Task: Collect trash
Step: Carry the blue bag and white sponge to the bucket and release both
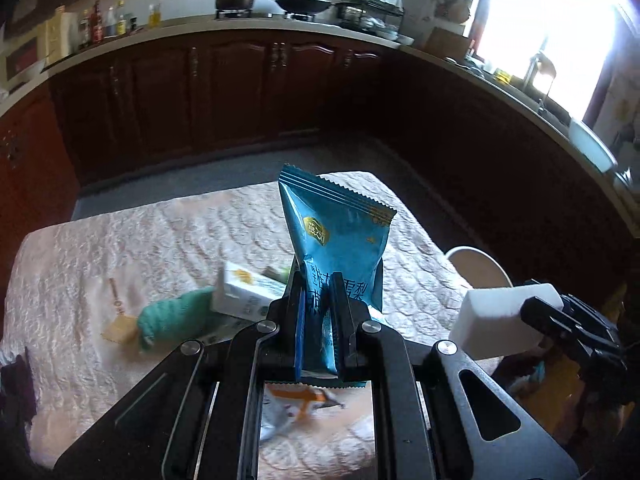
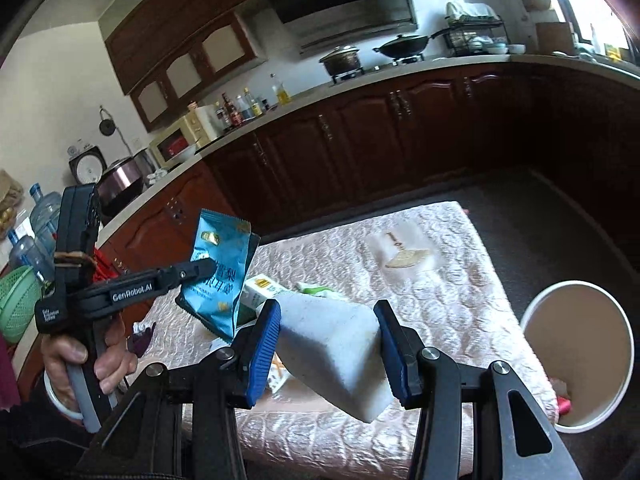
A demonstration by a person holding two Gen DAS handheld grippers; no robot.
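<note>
**Both grippers loaded above the quilted table**

Left gripper (image 1: 320, 308): the fingers are closed to a narrow gap and clamp the lower part of a glossy blue foil snack packet (image 1: 336, 236). The packet stands upright out of the fingers, crimped top edge uppermost. In the right wrist view the same packet (image 2: 218, 276) hangs tilted from the black fingertips, clear of the table, with a hand (image 2: 80, 356) around the grip below.

Right gripper (image 2: 328, 344): the blue-padded fingers (image 2: 262, 350) stand partly apart and press on opposite sides of a white rectangular foam block (image 2: 332, 340). The block projects forward and downward past the fingertips. In the left wrist view the block (image 1: 500, 320) lies to the right of the left fingers.

Beyond the left fingers, on the pale pink quilted tablecloth (image 1: 160, 232):
- a white carton with yellow print (image 1: 244, 292), just left of the fingertips;
- a green knitted cloth (image 1: 172, 316), touching the carton's left end;
- a white and orange wrapper (image 1: 304, 400), below the fingers, blurred.

Right of the right fingers stands a white paper bucket with a brown interior (image 2: 576, 364), beside the table edge; a red item shows at its bottom.
</note>
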